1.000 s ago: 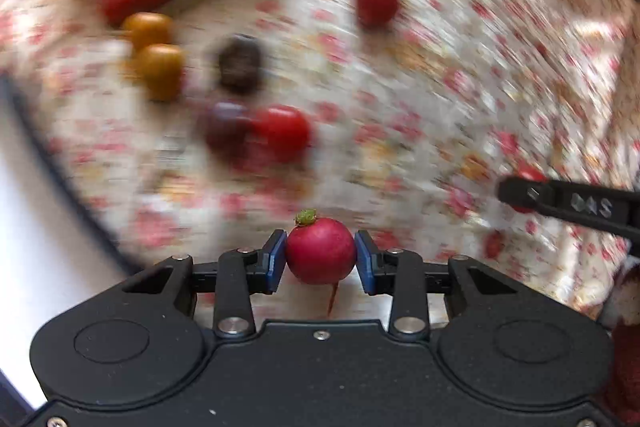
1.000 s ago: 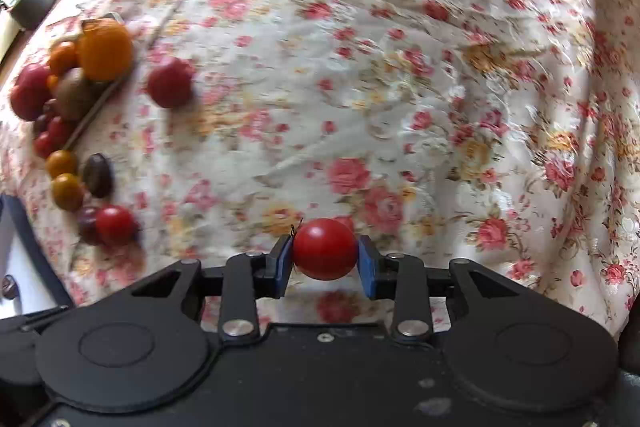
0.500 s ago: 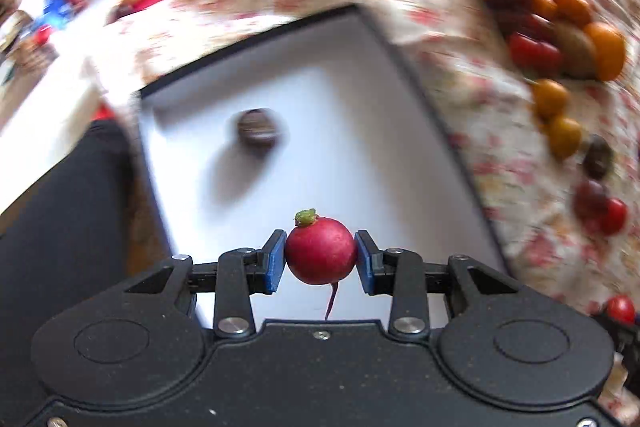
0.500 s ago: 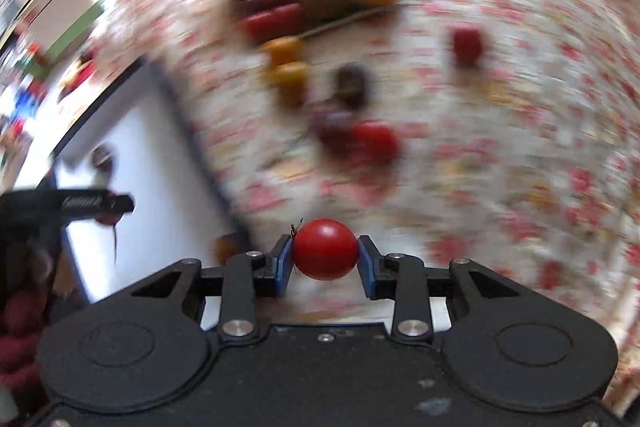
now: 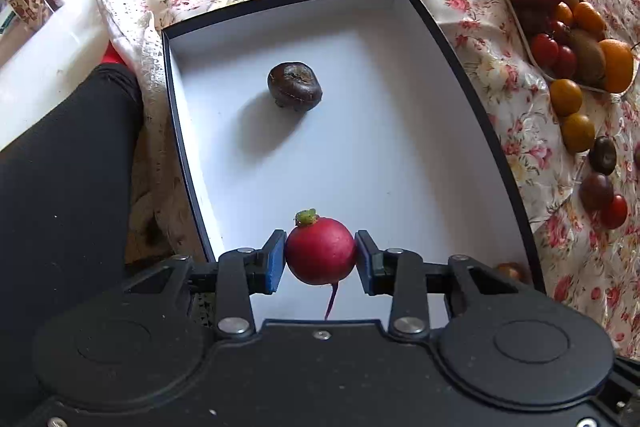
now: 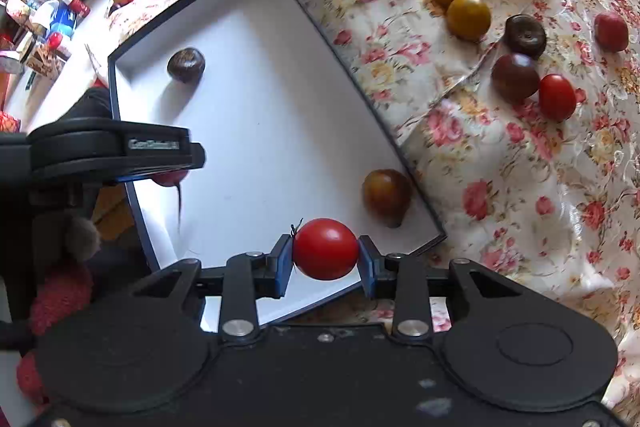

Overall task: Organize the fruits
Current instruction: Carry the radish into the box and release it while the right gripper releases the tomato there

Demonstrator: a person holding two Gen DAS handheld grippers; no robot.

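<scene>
Currently left tool [image 5: 321, 257] grips a radish [image 5: 321, 251] above the white tray [image 5: 400, 147]; right tool [image 6: 325, 253] pinches a red tomato [image 6: 325, 249] over its near corner. Only the right view shows a brownish tomato [image 6: 386, 191] fully, inside the tray.

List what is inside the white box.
The box holds a dark chestnut-like item near its far end and a brownish tomato by the right wall. The left gripper hides part of the floor.
</scene>
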